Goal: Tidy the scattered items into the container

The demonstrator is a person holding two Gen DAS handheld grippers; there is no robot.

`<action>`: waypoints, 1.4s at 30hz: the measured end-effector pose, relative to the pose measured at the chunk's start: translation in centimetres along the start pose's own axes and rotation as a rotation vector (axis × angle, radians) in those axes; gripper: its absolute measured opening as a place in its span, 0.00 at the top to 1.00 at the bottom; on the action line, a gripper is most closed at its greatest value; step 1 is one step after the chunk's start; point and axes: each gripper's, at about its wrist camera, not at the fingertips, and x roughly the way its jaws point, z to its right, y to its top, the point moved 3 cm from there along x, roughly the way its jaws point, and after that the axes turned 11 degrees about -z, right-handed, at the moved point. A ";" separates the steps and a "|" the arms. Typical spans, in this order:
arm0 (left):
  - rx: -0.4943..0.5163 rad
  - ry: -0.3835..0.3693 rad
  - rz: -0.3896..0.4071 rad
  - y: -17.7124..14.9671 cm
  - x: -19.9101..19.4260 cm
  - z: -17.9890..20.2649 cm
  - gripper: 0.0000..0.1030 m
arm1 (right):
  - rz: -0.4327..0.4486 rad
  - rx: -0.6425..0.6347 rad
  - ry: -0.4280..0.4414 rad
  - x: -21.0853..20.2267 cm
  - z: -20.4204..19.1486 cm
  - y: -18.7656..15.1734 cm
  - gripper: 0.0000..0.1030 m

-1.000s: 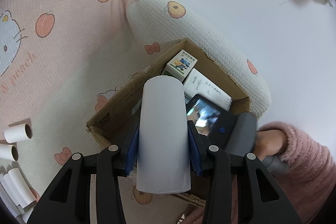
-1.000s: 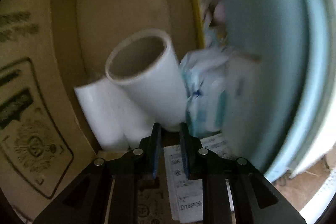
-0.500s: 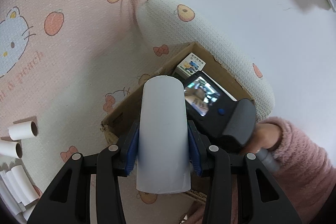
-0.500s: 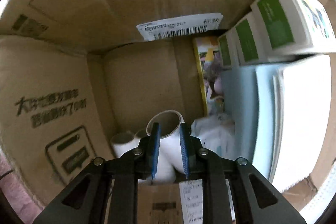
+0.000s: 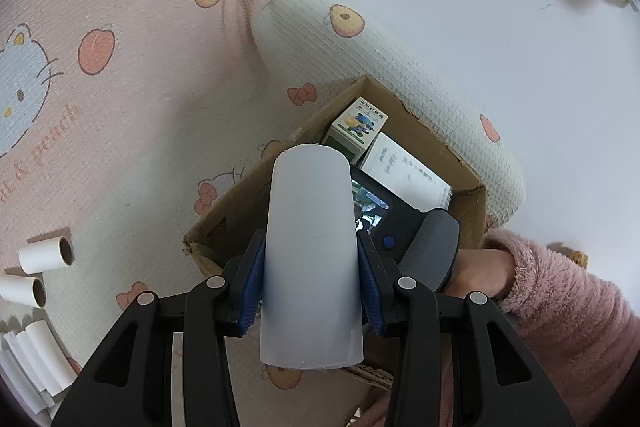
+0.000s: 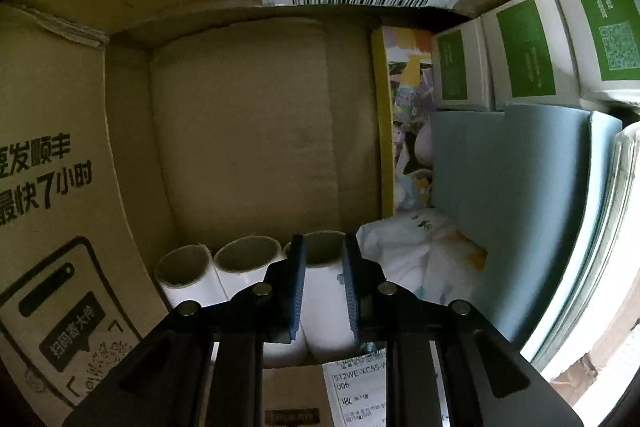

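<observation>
Inside the cardboard box (image 6: 248,131) labelled "SF EXPRESS", right tongs (image 6: 323,283) hang narrowly parted, empty; left tongs (image 5: 311,283) clamp a white tube (image 5: 311,251).

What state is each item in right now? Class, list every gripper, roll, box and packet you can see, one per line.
left gripper: shut on a white roll, above the box edge.
white roll: held, outside the box.
right gripper: inside the box, empty, slightly open.
three rolls: lying side by side in the box.
cardboard box: open, partly filled.
green-labelled cartons: stacked inside.
loose rolls: lying on the mat.
</observation>
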 end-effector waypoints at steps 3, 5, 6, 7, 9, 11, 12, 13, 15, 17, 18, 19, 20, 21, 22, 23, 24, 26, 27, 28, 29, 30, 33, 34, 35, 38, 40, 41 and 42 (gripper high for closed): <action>0.003 0.004 0.002 0.0 0.0 0.4 0.55 | 0.069 -0.007 0.017 -2.0 0.7 -0.9 0.85; 0.006 0.007 0.007 0.0 -0.2 0.6 0.55 | 0.102 -0.008 0.049 -3.4 1.3 -1.9 0.85; 0.006 0.009 0.010 0.1 -0.2 0.8 0.55 | 0.121 -0.004 0.061 -4.3 1.8 -2.5 0.85; 0.006 0.012 0.016 0.1 -0.3 0.9 0.55 | 0.130 -0.001 0.064 -4.9 2.2 -2.9 0.85; 0.006 0.012 0.024 0.1 -0.5 1.3 0.55 | 0.168 0.019 0.073 -6.3 3.2 -3.7 0.85; 0.008 0.014 0.033 0.1 -0.6 1.7 0.55 | 0.212 0.032 0.088 -7.6 4.0 -4.3 0.85; 0.008 0.020 0.035 0.1 -0.7 1.8 0.55 | 0.234 0.033 0.096 -8.1 4.4 -4.6 0.85; 0.011 0.029 0.038 0.1 -0.7 2.0 0.55 | 0.256 0.028 0.100 -8.6 4.6 -4.9 0.85; 0.016 0.051 0.040 0.0 -0.5 2.5 0.55 | 0.322 0.032 0.125 -9.8 5.2 -5.4 0.85; 0.020 0.067 0.035 0.0 0.0 3.0 0.55 | 0.370 0.026 0.170 -10.7 5.8 -5.7 0.85; 0.022 0.074 0.032 0.0 0.2 3.3 0.55 | 0.395 0.023 0.197 -11.1 6.1 -5.9 0.85; 0.025 0.081 0.029 0.0 0.5 3.6 0.55 | 0.419 0.012 0.227 -11.4 6.3 -6.0 0.85; 0.028 0.093 0.021 0.0 0.9 4.0 0.55 | 0.439 0.001 0.254 -11.6 6.6 -6.2 0.85; 0.029 0.101 0.012 0.0 1.3 4.3 0.55 | 0.474 -0.011 0.304 -11.8 7.1 -6.6 0.85; 0.034 0.108 0.001 -0.1 1.7 4.6 0.55 | 0.498 -0.022 0.341 -11.9 7.4 -6.9 0.85; 0.044 0.126 -0.020 0.0 2.4 5.1 0.55 | 0.516 -0.022 0.394 -11.8 7.9 -7.2 0.85; 0.049 0.143 -0.031 0.0 2.9 5.5 0.55 | 0.511 -0.029 0.409 -11.8 8.1 -7.3 0.85; 0.055 0.192 -0.054 0.2 4.1 6.1 0.55 | 0.499 -0.027 0.369 -11.9 8.4 -7.4 0.85; 0.055 0.208 -0.067 0.3 4.5 6.2 0.55 | 0.512 -0.018 0.315 -12.1 8.7 -7.5 0.85; 0.054 0.224 -0.082 0.3 4.9 6.4 0.55 | 0.515 -0.023 0.295 -12.1 8.8 -7.4 0.85; 0.052 0.247 -0.094 0.3 5.3 6.6 0.55 | 0.509 -0.024 0.298 -12.0 9.0 -7.3 0.85; 0.054 0.264 -0.095 0.4 5.6 6.8 0.55 | 0.491 -0.021 0.323 -11.7 9.6 -7.2 0.85; 0.071 0.324 -0.090 0.3 5.9 7.4 0.55 | 0.473 -0.017 0.355 -11.3 11.0 -7.5 0.85; 0.073 0.336 -0.090 0.3 6.0 7.6 0.55 | 0.474 -0.019 0.359 -11.2 11.6 -7.6 0.85; 0.068 0.354 -0.094 0.4 6.1 7.6 0.55 | 0.470 -0.017 0.376 -11.2 12.2 -7.6 0.85; 0.033 0.367 -0.115 0.7 6.7 7.6 0.55 | 0.465 -0.026 0.426 -11.4 13.2 -7.3 0.85; -0.016 0.377 -0.155 0.9 7.5 7.2 0.55 | 0.466 -0.038 0.459 -11.9 13.5 -7.3 0.85; -0.039 0.381 -0.172 0.9 7.8 7.2 0.55 | 0.467 -0.048 0.465 -12.2 13.5 -7.2 0.85; -0.059 0.386 -0.178 1.0 8.0 6.9 0.55 | 0.471 -0.052 0.452 -12.4 13.6 -7.2 0.85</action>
